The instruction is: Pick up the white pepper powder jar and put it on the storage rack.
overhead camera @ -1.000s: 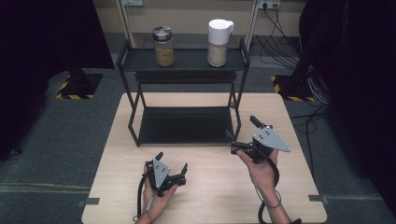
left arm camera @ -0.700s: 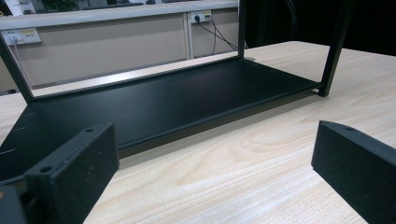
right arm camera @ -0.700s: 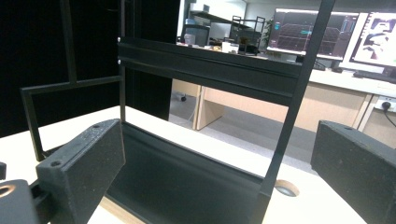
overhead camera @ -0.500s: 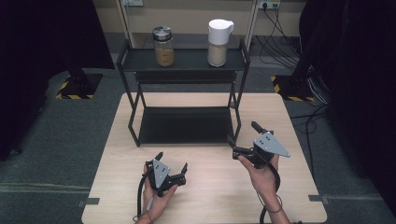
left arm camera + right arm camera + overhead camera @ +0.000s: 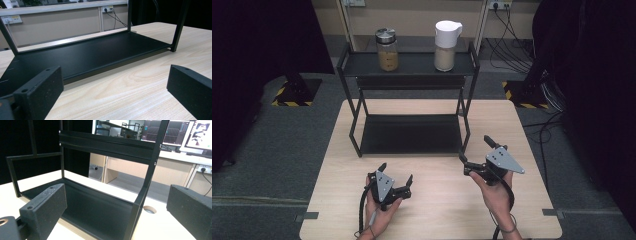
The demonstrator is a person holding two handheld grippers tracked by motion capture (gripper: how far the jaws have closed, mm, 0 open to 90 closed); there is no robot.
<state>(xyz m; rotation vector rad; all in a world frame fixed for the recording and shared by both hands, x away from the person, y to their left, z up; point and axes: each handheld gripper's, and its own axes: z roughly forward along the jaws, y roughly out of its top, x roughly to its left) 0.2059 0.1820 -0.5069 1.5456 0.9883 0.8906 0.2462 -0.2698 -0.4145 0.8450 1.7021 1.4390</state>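
Two grippers hover over the wooden table [image 5: 437, 210], both with jaws spread wide and nothing between them. The left gripper [image 5: 396, 181] sits at about 7 o'clock of the black rack [image 5: 409, 132], near its front edge. The right gripper [image 5: 475, 157] hangs at 4 o'clock, just beside the rack's front right leg. Up on the top shelf stand a glass jar [image 5: 387, 49] and a white jug [image 5: 446, 45], well apart from both.
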